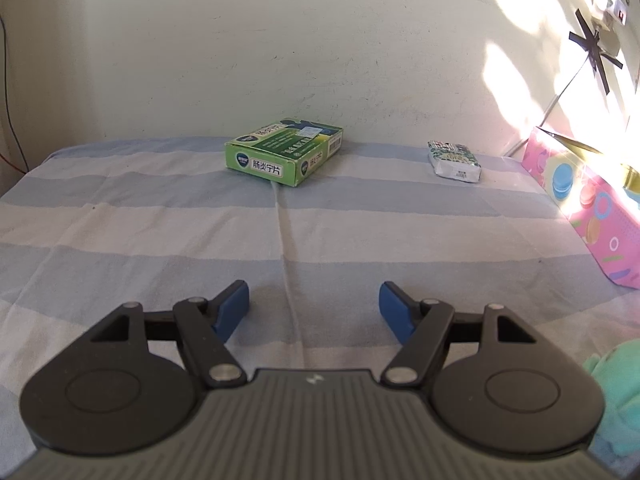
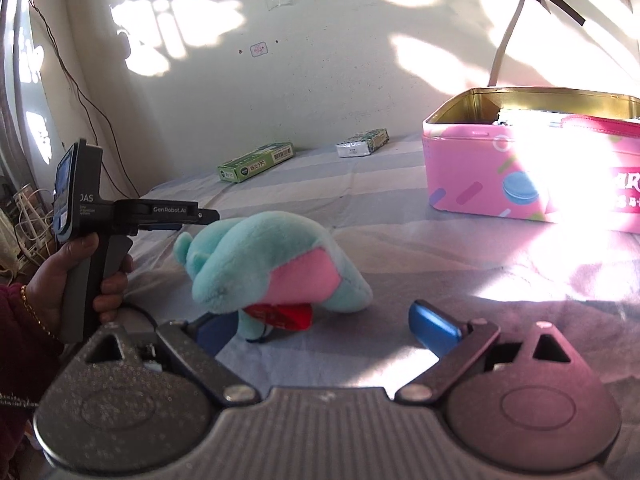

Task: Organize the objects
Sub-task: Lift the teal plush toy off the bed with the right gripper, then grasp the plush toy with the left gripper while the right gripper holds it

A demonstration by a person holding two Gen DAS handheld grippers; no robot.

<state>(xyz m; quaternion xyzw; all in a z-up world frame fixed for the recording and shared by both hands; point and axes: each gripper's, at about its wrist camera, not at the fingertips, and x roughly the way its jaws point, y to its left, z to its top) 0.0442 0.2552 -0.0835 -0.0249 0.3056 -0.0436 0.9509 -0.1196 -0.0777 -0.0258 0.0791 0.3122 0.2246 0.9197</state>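
Right gripper [image 2: 320,326] stood with jaws spread wide, nothing between the pads; left gripper [image 1: 314,306] also spread, over bare striped cloth [image 1: 160,220]. Nearest to my right fingers lay the plush toy [image 2: 264,264], teal with a pink panel and a red tag or ribbon beneath it, resting on the cloth just ahead and slightly left of centre; I judged it light, soft and compressible, unlikely to slip, best pinched across the fat middle of the body rather than a limb, since a thin end would flop; the red piece could snag. To the left, a hand [image 2: 72,276] held the other tool, its arm printed "GenRobot.AI". Further off on the right sat the pink tin [image 2: 480,168], lid off, gold inside, macaron pictures on its wall, lettering washed out by sun; some contents showed inside. Farthest, near the wall, the green carton [image 1: 284,152], stiff cardboard, Chinese print I read as 肠炎宁片, barcode on the end; well apart to its right a small wrapped packet [image 1: 454,160], print too small to read.
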